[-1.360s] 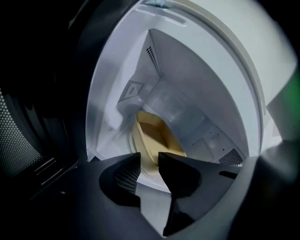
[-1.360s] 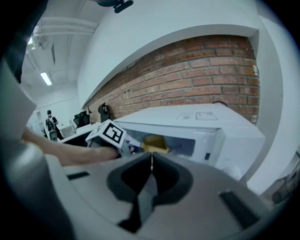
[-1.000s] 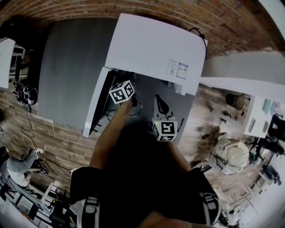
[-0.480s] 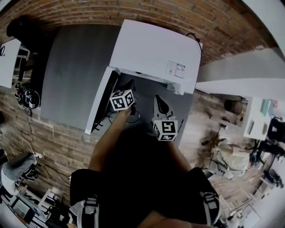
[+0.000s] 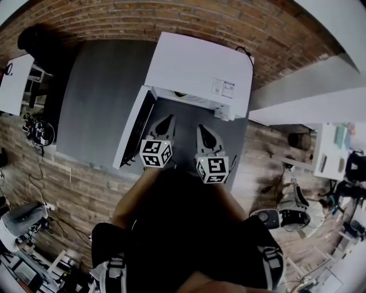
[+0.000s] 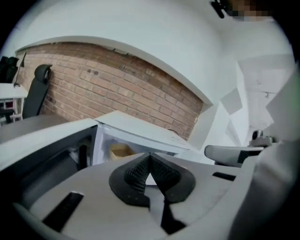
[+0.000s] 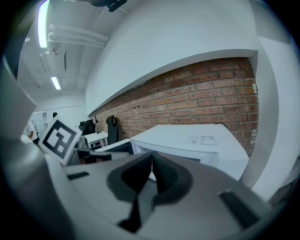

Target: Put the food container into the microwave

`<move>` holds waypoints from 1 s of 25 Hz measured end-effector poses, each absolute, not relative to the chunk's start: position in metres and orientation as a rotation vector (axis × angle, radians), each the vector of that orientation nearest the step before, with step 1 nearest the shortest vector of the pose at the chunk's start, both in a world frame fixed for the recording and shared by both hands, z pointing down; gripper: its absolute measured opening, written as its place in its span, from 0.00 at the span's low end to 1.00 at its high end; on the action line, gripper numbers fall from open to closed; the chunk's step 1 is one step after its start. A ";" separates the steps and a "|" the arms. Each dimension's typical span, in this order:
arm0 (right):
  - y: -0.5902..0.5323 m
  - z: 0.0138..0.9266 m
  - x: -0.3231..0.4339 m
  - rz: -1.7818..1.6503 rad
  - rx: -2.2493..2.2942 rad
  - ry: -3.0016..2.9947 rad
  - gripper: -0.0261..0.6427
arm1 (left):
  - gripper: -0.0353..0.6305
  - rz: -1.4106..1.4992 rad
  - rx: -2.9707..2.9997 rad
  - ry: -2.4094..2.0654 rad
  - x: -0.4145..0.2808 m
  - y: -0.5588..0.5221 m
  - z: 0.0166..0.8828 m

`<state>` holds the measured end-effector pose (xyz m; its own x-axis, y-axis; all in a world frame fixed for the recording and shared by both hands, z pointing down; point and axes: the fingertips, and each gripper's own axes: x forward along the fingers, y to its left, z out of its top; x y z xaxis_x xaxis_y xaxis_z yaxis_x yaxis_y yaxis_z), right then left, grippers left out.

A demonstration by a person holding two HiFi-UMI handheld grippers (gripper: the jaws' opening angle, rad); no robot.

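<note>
The white microwave [image 5: 197, 66] stands on a grey table [image 5: 97, 97], its door [image 5: 134, 129] swung open to the left. Through the opening, the left gripper view shows a tan food container [image 6: 121, 150] resting inside the cavity. My left gripper [image 5: 169, 119] is held just in front of the opening, shut with nothing between its jaws, which meet at the tips [image 6: 150, 155]. Beside it my right gripper [image 5: 201, 127] is also shut and empty [image 7: 151, 155], pointing at the microwave's front right [image 7: 187, 143].
A brick wall [image 5: 171, 14] runs behind the table. A black chair [image 5: 34, 40] and a white desk [image 5: 14, 77] stand at the left. Cables and gear lie on the wooden floor [image 5: 86, 189] at left and right. A white ledge [image 5: 309, 109] lies right of the microwave.
My left gripper has pulled back out of the microwave opening toward me. The right gripper has hardly moved. The head view has shifted a little.
</note>
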<state>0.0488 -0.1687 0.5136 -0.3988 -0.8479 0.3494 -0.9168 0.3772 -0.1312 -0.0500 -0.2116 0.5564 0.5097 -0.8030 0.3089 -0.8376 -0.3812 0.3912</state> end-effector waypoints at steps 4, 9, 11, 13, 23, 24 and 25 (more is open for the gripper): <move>-0.157 0.503 0.046 0.440 1.578 -2.432 0.09 | 0.11 0.103 2.374 -1.433 -0.062 -0.182 0.520; -0.142 0.501 0.047 0.451 1.578 -2.441 0.09 | 0.11 0.099 2.480 -1.553 -0.071 -0.155 0.480; -0.137 0.502 0.046 0.462 1.573 -2.442 0.09 | 0.11 0.093 2.479 -1.602 -0.072 -0.146 0.475; -0.133 0.503 0.045 0.475 1.564 -2.445 0.09 | 0.11 0.085 2.459 -1.613 -0.072 -0.140 0.477; -0.122 0.501 0.043 0.461 1.546 -2.460 0.09 | 0.11 0.081 2.478 -1.585 -0.067 -0.126 0.481; -0.121 0.501 0.043 0.461 1.544 -2.463 0.09 | 0.11 0.081 2.479 -1.585 -0.066 -0.125 0.480; -0.121 0.501 0.043 0.461 1.541 -2.465 0.09 | 0.11 0.082 2.477 -1.585 -0.066 -0.124 0.480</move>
<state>0.0428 -0.1206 0.5007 -0.4375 -0.8374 0.3275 -0.8992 0.4086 -0.1565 -0.0657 -0.1242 0.4798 0.4237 -0.8927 0.1534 -0.9038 -0.4052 0.1377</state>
